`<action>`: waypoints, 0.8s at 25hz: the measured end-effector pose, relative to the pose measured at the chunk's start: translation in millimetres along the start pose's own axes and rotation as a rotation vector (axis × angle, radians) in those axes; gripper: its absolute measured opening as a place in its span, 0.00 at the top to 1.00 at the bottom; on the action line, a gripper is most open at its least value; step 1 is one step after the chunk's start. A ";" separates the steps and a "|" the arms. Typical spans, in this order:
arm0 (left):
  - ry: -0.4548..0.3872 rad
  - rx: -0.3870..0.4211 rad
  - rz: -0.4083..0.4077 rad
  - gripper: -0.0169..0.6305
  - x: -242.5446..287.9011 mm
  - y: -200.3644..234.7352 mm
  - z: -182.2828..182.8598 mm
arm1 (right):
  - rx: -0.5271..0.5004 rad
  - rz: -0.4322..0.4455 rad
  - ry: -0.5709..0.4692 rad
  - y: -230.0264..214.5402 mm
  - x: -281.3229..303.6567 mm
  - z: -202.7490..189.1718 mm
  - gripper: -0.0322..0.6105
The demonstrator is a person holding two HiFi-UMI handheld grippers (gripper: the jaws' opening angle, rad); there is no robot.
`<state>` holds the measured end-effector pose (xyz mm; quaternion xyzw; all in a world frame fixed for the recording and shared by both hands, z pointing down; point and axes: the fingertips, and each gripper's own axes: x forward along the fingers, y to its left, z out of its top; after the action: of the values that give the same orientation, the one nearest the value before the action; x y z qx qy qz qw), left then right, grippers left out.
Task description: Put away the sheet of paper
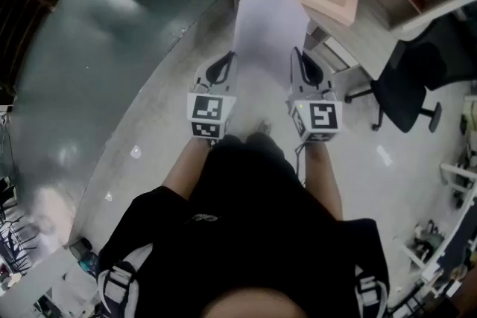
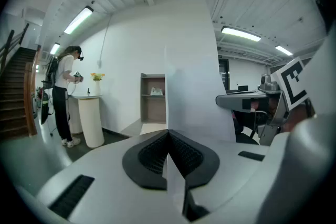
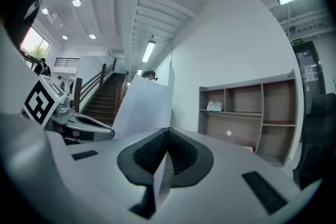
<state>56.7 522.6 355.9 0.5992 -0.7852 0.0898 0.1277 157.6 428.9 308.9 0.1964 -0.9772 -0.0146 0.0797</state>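
**A:** Item: sheet of paper point(image 1: 270, 41). Location?

**B:** Held in mid-air ahead of the person, above the floor and just short of the desk point(image 1: 369, 33). Its near end is pinched on both sides.

**A:** Grippers?

**B:** The left gripper point(image 2: 168, 136) is clamped on the sheet's left edge. The right gripper point(image 3: 167, 136) is clamped on its right edge.

**A:** Handling?

**B:** Judged light, thin and limp, so easily creased or torn. It is best taken at two opposite edges and lightly tensioned, so that sagging is avoided. Slipping from the pads is thought possible.
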 end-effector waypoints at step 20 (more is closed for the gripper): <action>0.060 0.029 0.001 0.91 16.7 -26.1 -6.9 | 0.069 0.041 0.007 -19.2 -4.1 -25.8 0.92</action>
<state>78.3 502.3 367.3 0.5978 -0.7799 0.1192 0.1424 172.8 412.9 332.6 0.1791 -0.9806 0.0215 0.0768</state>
